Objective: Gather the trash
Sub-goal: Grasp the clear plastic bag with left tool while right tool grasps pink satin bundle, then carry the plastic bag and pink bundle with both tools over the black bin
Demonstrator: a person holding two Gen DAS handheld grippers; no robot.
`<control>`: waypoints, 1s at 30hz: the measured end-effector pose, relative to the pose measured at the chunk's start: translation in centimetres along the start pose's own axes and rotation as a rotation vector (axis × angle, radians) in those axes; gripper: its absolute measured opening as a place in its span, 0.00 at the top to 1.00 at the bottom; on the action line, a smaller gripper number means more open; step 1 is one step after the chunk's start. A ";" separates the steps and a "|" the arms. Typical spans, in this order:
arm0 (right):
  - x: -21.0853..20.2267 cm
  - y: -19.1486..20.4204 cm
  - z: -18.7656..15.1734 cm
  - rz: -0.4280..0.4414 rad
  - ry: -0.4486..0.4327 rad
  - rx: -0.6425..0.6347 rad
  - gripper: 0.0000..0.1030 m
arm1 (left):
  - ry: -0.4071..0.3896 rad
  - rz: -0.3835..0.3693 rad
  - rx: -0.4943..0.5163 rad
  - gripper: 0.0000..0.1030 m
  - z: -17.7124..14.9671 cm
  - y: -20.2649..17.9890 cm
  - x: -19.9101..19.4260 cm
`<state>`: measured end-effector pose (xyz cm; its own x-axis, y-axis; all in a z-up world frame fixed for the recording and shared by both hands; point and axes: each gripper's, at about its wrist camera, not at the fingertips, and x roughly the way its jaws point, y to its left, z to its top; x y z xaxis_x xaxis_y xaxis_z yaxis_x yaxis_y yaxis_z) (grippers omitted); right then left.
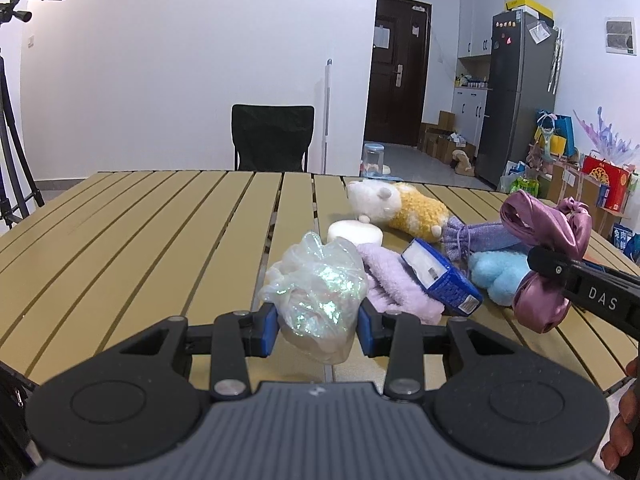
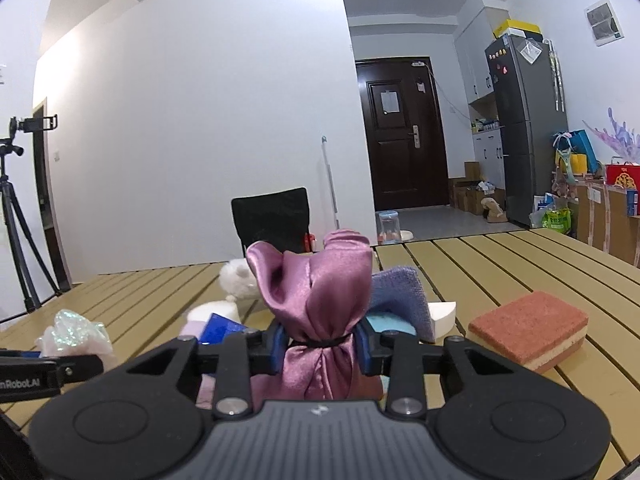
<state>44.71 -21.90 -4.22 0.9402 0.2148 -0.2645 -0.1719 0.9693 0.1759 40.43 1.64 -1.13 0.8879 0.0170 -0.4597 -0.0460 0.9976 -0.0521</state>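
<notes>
left gripper [image 1: 316, 330]: mine, clamped on crumpled iridescent plastic bag [image 1: 316, 284], held just above the near counter [image 1: 140, 224] edge.
right gripper [image 2: 320, 346]: mine, closed on purple satin pouch [image 2: 320, 292] at its black tie; no earlier view to compare.
trash location: 2 items in my grippers; blue carton [image 1: 444, 280] lies in the pile, mid-counter.
risk: slick film could slip out; satin could slide through the pads.
risk 2: pouch looks like a keeper, not trash, my guess.
textures: bag crinkly, shiny; pouch smooth, gathered; lilac fleece [image 1: 396, 284] fuzzy; sponge block [image 2: 532, 326] rough, layered.
</notes>
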 end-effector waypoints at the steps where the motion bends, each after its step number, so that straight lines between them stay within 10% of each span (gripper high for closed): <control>1: -0.3 0.1 0.0 0.002 -0.001 0.000 0.68 | -0.004 -0.005 0.000 0.63 0.0 0.0 -0.3; 30: -16.1 3.6 -1.4 0.071 0.022 -0.086 0.69 | -0.074 -0.028 0.030 0.63 -2.9 -0.4 -15.3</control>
<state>28.52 -21.73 -0.68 0.9183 0.2852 -0.2746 -0.2636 0.9580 0.1133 25.51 0.83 3.35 0.9202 -0.0070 -0.3914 -0.0082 0.9993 -0.0373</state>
